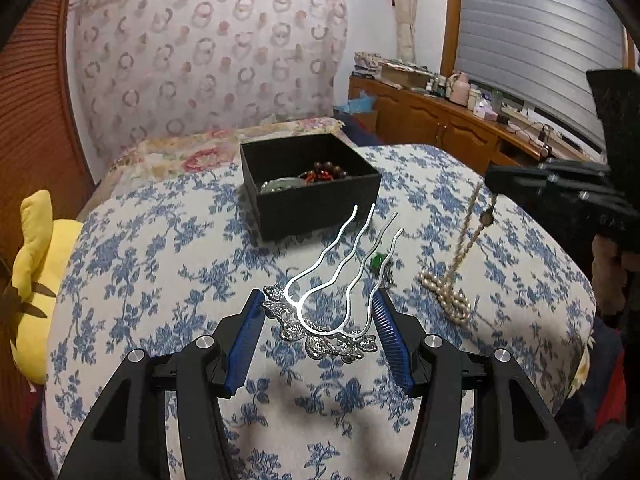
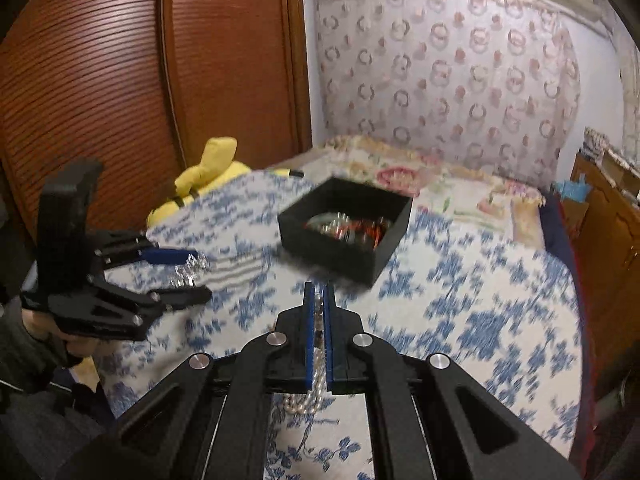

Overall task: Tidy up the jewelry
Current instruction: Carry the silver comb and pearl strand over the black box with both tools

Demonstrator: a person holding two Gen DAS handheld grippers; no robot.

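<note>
While the left claw [image 1: 318,316] grips two silver hairpins [image 1: 332,280] by their ornate heads between its blue pads, their wavy prongs point toward the black box [image 1: 316,200] on the bed [image 1: 160,240]. That box sits near the middle of the blue-flowered bedspread and already holds dark beads, something red and a pale ring-like piece (details too small to tell). Beside the hairpins' prongs, a small green piece [image 1: 376,261] lies on the cover. The right claw [image 2: 319,300] is closed on a pearl necklace [image 1: 456,276]; the strand hangs from it, its lower end heaped on the bedspread. A yellow plush toy [image 1: 36,264] lies at the bed's edge.
</note>
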